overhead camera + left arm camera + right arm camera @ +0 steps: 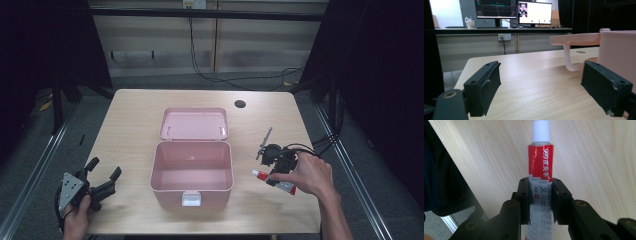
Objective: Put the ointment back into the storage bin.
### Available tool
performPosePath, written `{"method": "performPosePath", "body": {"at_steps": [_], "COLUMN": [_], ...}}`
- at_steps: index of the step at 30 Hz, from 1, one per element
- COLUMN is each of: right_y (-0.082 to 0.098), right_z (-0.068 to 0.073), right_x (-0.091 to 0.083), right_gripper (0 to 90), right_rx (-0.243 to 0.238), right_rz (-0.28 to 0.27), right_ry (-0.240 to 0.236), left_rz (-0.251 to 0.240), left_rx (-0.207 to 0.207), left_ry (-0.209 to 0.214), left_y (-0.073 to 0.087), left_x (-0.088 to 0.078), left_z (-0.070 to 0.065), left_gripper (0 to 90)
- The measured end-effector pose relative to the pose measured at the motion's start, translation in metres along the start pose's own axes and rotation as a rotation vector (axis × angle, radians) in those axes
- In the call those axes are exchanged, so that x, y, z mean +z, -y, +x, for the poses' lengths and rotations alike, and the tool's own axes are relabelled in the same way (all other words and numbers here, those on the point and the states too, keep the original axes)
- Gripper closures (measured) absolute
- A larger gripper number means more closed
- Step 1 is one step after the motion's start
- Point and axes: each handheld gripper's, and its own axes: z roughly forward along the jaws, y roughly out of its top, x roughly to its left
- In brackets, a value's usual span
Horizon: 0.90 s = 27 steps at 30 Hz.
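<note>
A pink box stands open at the table's middle, lid laid back behind it; it looks empty. To its right my right gripper is shut on a red-and-white ointment tube, white cap pointing toward the box. In the right gripper view the two pads clamp the tube across its silver lower half, above the wood. My left gripper rests at the table's front left, open, with nothing between its fingers. The left gripper view shows the left gripper with jaws wide and the box wall at right.
A round cable hole sits in the table's far right. Cables run over the floor behind the table. Monitors stand on a desk beyond the table's far edge. Bare wood lies left of the box and in front of it.
</note>
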Motion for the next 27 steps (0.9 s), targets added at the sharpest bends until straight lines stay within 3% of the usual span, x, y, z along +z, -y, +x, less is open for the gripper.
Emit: {"method": "performPosePath", "body": {"at_steps": [8, 15, 27], "right_y": [-0.003, -0.009, -0.014], "right_z": [0.004, 0.005, 0.008], "right_x": [-0.007, -0.032, -0.054], "right_gripper": [71.1, 71.1, 71.2], "right_rx": [-0.045, -0.075, -0.096], "right_rz": [0.013, -0.017, -0.019], "right_ry": [-0.014, 0.004, -0.004], "left_rz": [0.001, 0.000, 0.004], "left_rx": [0.000, 0.000, 0.001], "left_ry": [0.001, 0.001, 0.007], "left_y": [0.000, 0.000, 0.000], "left_x": [0.000, 0.000, 0.000], "left_z": [0.000, 0.000, 0.000], "left_gripper": [15.5, 15.5, 15.6]}}
